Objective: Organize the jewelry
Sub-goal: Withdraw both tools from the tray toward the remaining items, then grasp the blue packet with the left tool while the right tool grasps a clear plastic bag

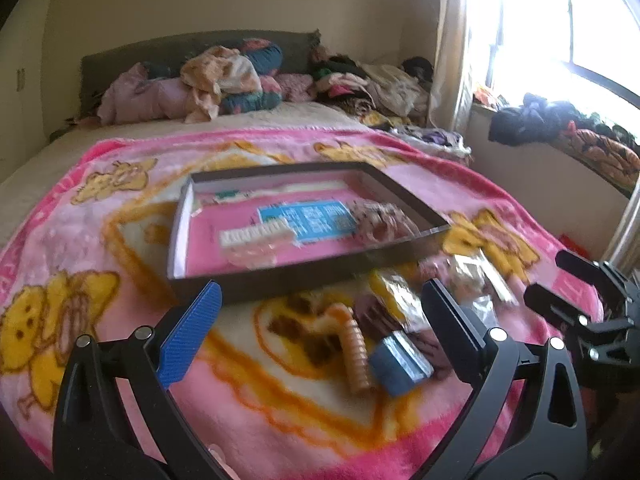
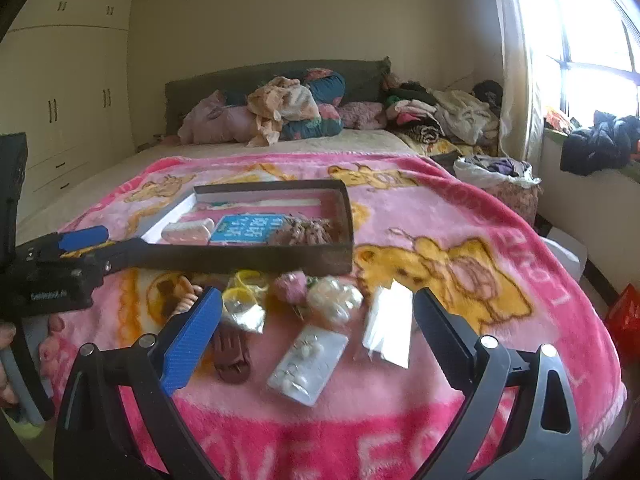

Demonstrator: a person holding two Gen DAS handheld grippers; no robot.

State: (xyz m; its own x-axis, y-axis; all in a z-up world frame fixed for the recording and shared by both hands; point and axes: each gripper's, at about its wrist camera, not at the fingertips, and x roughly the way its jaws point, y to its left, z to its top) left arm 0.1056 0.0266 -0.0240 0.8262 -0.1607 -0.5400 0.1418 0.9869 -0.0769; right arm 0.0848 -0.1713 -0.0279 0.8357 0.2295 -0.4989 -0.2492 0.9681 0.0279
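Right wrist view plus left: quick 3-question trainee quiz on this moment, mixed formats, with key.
1. True or false: the right gripper is shut on a packet.
2. The blue card lies: A) inside the shallow box; B) on the blanket; C) on the pillows.
3. Fill in: the clear earring packet lies ___ the box.

Key: 1 false, both it and the left gripper are open and empty; 2 A; 3 outside.
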